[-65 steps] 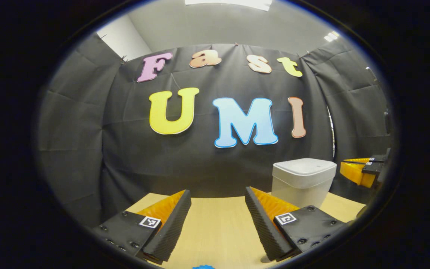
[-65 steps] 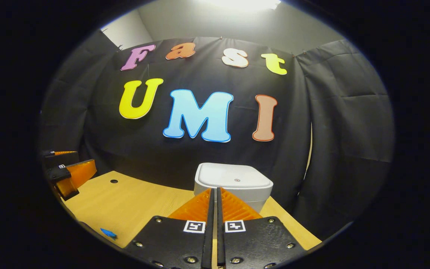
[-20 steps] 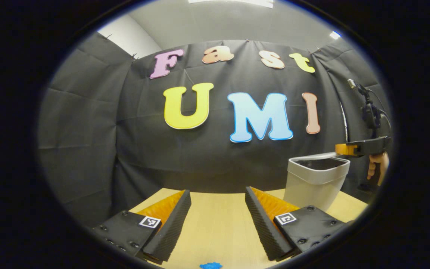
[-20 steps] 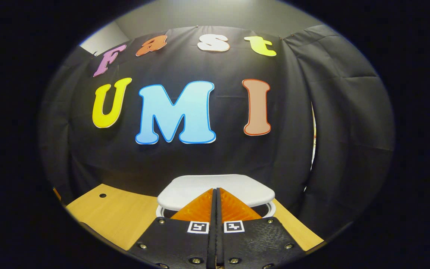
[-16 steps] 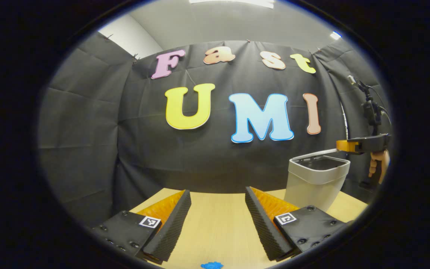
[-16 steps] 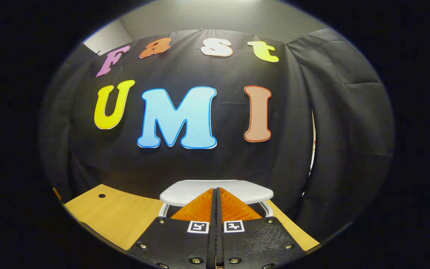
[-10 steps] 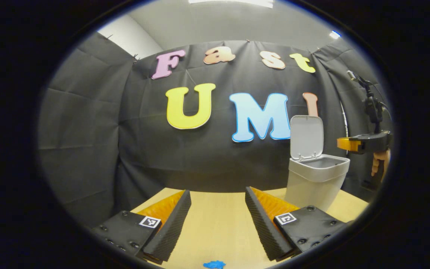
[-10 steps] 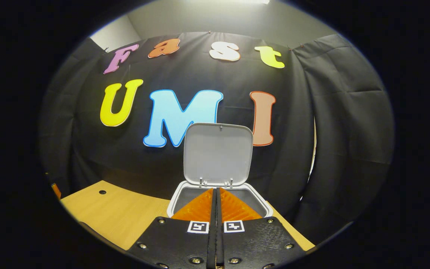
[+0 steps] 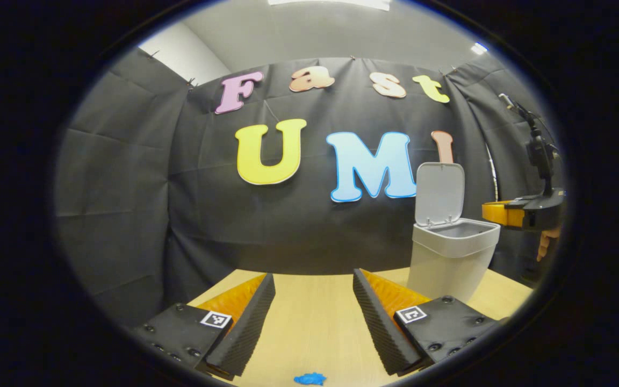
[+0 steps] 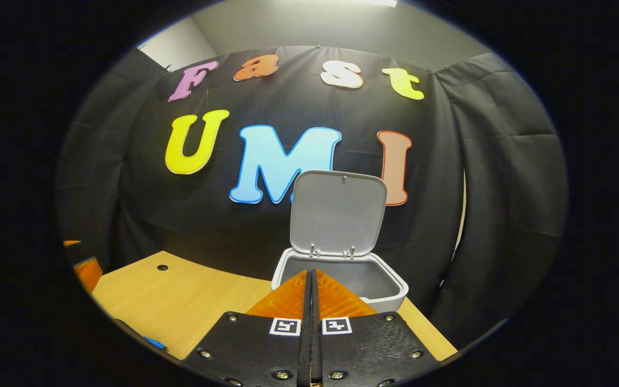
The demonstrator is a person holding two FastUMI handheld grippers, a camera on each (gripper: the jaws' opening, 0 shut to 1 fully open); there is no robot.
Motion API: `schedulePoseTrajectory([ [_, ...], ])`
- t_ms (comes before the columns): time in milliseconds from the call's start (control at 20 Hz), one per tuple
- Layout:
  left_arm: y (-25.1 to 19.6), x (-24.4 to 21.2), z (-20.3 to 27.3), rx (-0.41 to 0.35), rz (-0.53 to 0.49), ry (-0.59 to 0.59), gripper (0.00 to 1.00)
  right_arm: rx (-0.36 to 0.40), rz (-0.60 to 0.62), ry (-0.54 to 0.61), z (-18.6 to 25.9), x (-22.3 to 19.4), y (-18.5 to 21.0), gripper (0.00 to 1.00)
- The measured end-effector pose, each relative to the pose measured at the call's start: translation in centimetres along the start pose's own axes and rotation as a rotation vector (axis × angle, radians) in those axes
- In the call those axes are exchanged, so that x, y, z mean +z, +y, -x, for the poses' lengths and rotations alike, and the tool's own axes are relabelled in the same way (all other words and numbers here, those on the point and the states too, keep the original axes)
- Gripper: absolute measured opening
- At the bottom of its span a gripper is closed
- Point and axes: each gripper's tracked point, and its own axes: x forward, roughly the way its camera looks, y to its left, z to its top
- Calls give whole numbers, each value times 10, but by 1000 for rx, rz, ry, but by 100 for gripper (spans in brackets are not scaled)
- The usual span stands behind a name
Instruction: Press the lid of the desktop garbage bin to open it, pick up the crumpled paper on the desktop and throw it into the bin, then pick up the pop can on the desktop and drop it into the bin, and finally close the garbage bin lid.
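The white desktop bin (image 9: pixel 452 260) stands at the table's back right with its lid (image 9: pixel 439 193) swung upright. My left gripper (image 9: pixel 312 277) hovers open over the table with nothing between its fingers, well to the left of the bin. In the right gripper view the open bin (image 10: pixel 393 296) lies straight ahead, its lid (image 10: pixel 339 212) standing up behind the opening. My right gripper (image 10: pixel 310 273) is shut and empty, its tips just short of the bin's near rim. From the left gripper view, the right gripper (image 9: pixel 505 214) hangs level with the rim, to its right.
The wooden table (image 9: pixel 309 322) has a small blue scrap (image 9: pixel 309 379) near its front edge, also seen as the blue scrap (image 10: pixel 155 342) at lower left. A round hole (image 10: pixel 162 267) marks the tabletop's far left. A hand (image 9: pixel 546 244) holds the right gripper. Black cloth closes off the back.
The bin's lid, shut 3.2 s ago, has sprung up to upright after the shut right gripper pressed it. The right gripper has drawn back slightly. The left gripper has barely moved.
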Motion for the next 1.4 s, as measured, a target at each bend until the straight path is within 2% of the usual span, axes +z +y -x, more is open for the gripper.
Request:
schedulePoseTrajectory([
  [150,3,-8,2,4,-3,16,100,8,4,-8,10,-4,7,0],
  [200,3,-11,3,3,-6,21,95,9,5,-14,13,-4,9,0],
  [250,4,-14,4,3,-10,27,100,9,6,-21,18,-4,11,1],
  [300,5,-18,5,3,-13,37,95,12,8,-26,19,-5,12,6],
  [350,5,-23,5,3,-13,47,95,5,11,-30,22,-6,13,14],
  [400,6,-28,6,3,-10,55,95,5,13,-35,26,-7,15,14],
  [450,8,-32,8,4,-7,64,96,4,12,-39,30,-7,16,23],
  [500,9,-37,9,7,-4,74,95,7,11,-45,32,-7,18,23],
  [550,10,-42,11,8,-1,84,96,5,8,-48,35,-6,19,32],
  [600,11,-47,12,9,-2,96,95,8,4,-53,36,-6,20,33],
  [700,12,-62,16,8,-9,127,95,11,1,-50,41,-8,23,53],
  [750,13,-70,17,7,-14,145,95,15,0,-47,43,-10,24,54],
  [800,13,-79,18,3,-17,166,100,17,1,-43,44,-11,25,58],
  [850,14,-90,20,2,-20,188,100,20,2,-38,45,-13,26,68],
  [900,16,-101,22,1,-21,209,100,17,2,-36,47,-15,26,71],
  [950,16,-113,23,-1,-22,233,100,14,3,-35,48,-15,25,72],
  [1100,16,-150,23,-21,-25,315,90,-3,10,-32,52,-15,24,75],
  [1150,16,-165,23,-32,-23,349,96,-12,14,-29,53,-15,24,75],
  [1250,17,-193,21,-59,-15,424,96,-38,17,-17,55,-17,23,75],
  [1300,18,-208,19,-68,-14,466,100,-53,15,-11,57,-17,23,75],
  [1350,20,-224,18,-79,-14,506,96,-70,14,-7,60,-17,24,74],
  [1400,22,-240,17,-90,-13,545,96,-89,17,-4,62,-16,23,74],
])
